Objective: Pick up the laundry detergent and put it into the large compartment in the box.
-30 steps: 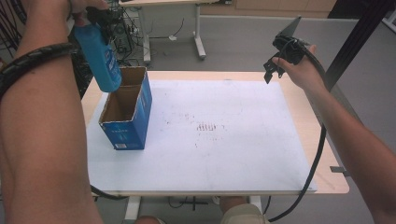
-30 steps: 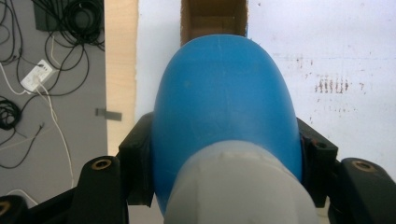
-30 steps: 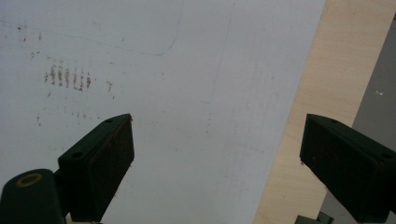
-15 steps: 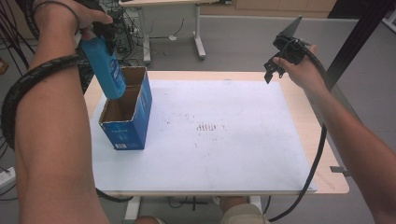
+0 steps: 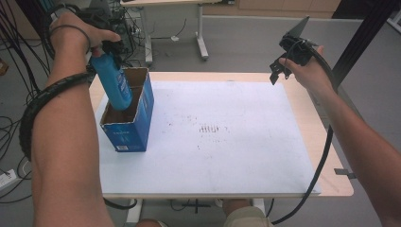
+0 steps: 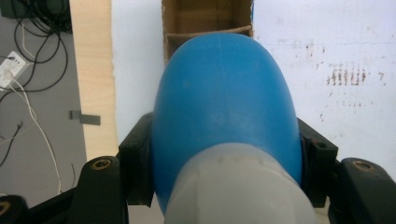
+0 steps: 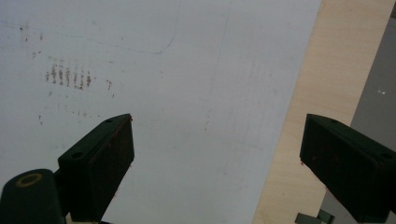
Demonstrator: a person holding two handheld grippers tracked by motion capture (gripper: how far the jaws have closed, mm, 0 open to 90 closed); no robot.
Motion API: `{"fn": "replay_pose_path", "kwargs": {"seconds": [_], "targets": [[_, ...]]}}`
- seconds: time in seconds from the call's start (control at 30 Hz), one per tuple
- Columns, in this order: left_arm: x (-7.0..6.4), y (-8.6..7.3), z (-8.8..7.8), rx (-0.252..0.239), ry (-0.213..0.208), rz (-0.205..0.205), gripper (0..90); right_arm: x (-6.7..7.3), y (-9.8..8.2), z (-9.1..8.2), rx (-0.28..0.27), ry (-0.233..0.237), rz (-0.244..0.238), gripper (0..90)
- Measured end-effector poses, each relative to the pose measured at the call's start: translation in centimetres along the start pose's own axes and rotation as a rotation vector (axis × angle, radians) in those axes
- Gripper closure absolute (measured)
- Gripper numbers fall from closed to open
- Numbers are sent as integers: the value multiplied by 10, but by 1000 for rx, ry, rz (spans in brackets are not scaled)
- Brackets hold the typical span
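The left gripper (image 5: 109, 51) clamps the blue plastic bottle (image 5: 113, 81) near its neck, base entering the open cardboard box (image 5: 137, 124); smooth, rigid, probably slippery; right gripper (image 7: 217, 161) fingers wide, empty.

Pale wooden bench (image 5: 302, 101), rectangular, light grain. A white sheet (image 5: 236, 156) covers most of its top, leaving bare wood along the right and far edges. Rows of small brown smudge marks (image 5: 208, 128) sit near the sheet's middle, with fainter specks scattered around them. Grey floor (image 5: 236, 38) beyond. A second table with white metal legs (image 5: 201, 33) stands farther back. Black cables (image 5: 12, 127) lie tangled on the floor at the left, near a white power strip (image 5: 7, 178).
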State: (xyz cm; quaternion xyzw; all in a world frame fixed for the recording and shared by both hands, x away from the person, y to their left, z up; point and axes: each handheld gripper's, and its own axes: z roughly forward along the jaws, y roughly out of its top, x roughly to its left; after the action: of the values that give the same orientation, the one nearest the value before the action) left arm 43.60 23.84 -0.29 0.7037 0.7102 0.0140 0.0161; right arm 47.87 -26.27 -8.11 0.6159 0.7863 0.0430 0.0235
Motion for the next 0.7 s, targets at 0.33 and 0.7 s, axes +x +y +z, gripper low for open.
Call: {"fn": "replay_pose_path", "kwargs": {"seconds": [0.33,0.7], "targets": [[5,2,22,16,0,4,377,1,0,1,1,-8,0,101],[6,4,51,43,-10,8,377,5,-2,1,4,-14,-4,101]]}}
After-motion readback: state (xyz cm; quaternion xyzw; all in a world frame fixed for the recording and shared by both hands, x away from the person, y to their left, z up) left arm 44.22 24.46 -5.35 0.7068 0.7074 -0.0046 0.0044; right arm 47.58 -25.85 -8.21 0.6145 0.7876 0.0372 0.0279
